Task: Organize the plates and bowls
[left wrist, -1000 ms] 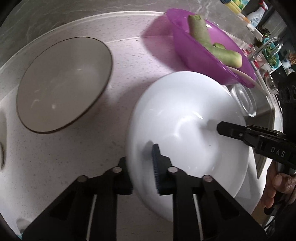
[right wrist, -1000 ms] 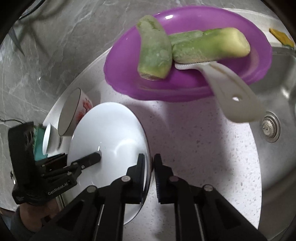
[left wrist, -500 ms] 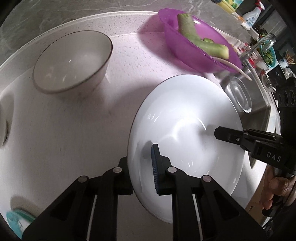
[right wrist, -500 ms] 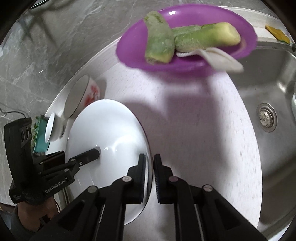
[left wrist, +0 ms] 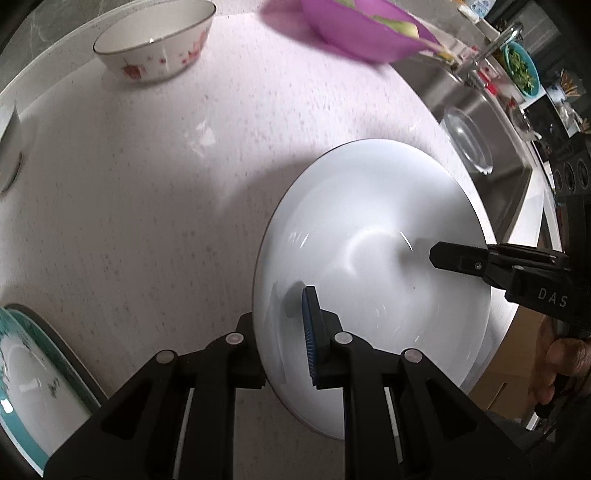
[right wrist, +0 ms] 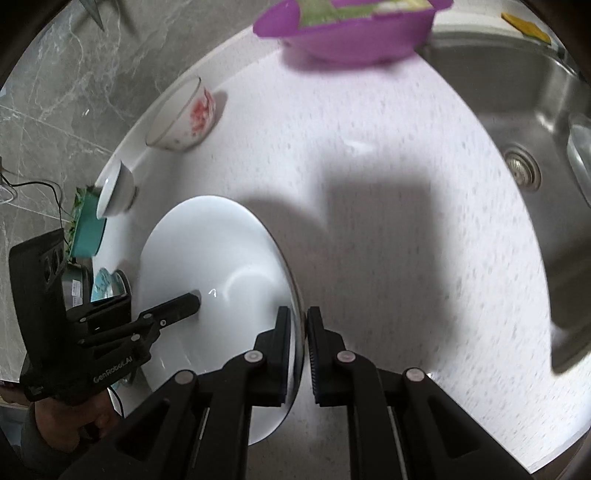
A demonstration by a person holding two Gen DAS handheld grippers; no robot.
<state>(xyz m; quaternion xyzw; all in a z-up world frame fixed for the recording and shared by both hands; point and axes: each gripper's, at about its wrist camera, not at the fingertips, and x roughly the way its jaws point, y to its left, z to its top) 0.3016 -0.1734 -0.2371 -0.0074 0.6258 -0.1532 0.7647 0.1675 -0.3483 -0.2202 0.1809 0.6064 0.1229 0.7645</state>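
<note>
Your left gripper (left wrist: 291, 343) and your right gripper (right wrist: 299, 354) each pinch the rim of the white plate (left wrist: 373, 273), at opposite edges, the jaws pressed together on the thin lip. You hold the plate above the pale speckled counter (left wrist: 147, 192), near the front edge, tilted in both views. On the far side of the counter stands a white bowl with red flowers (left wrist: 155, 48); a purple bowl of green vegetables (left wrist: 365, 33) sits farther right, beside the steel sink (right wrist: 524, 122). A teal-rimmed dish (left wrist: 22, 365) lies at the near left, and a small white cup (right wrist: 116, 190) stands left of the flowered bowl.
</note>
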